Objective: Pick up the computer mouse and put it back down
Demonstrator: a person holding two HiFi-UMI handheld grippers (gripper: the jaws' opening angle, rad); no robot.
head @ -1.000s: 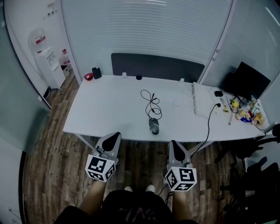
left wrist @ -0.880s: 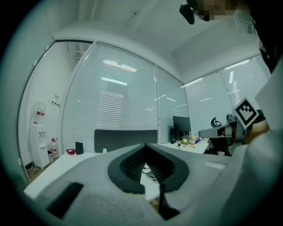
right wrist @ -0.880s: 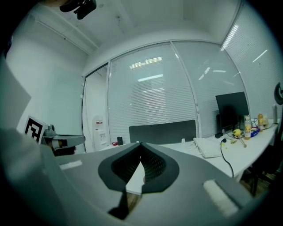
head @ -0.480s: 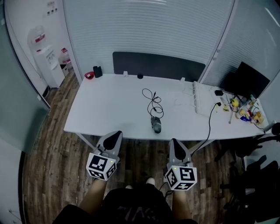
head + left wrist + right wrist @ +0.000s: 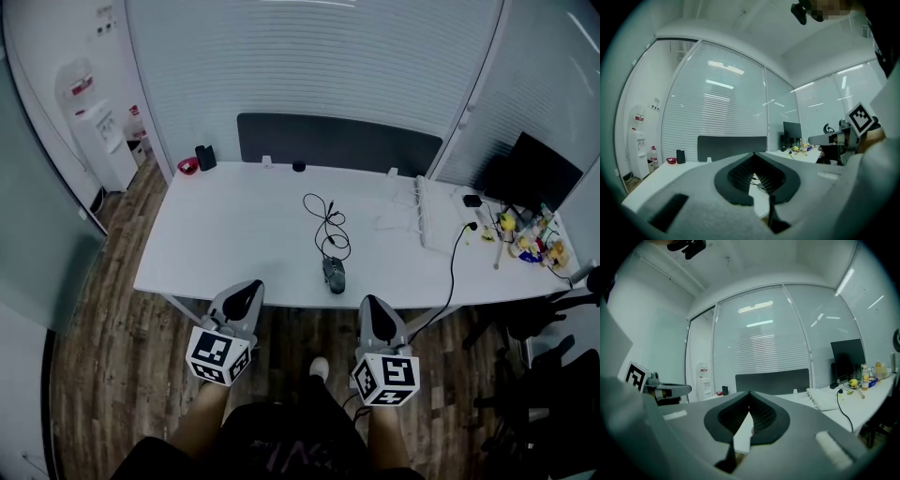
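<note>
Head view: dark grey wired computer mouse point(image 5: 335, 275) sits on the long white table point(image 5: 216, 234), lower centre of frame, just inside the table's near edge.
Mouse axis: long axis runs up-down in frame, roughly in line with where both grippers point. The thin black cable point(image 5: 325, 223) leaves its upper end and loops toward frame centre.
Left gripper point(image 5: 249, 286): lower left of the mouse, short of the table edge. Jaws closed tip to tip, nothing between them.
Right gripper point(image 5: 371, 303): lower right of the mouse, also short of the edge. Jaws closed, empty.
Nearer hand: right, by my read; the mouse lies up and left of its tips.
Next move (judgement): pick not started. The jaws need to open, then approach along the long axis and close across the mouse's narrow sides.
Risk: the looped cable may drag on lift.
</note>
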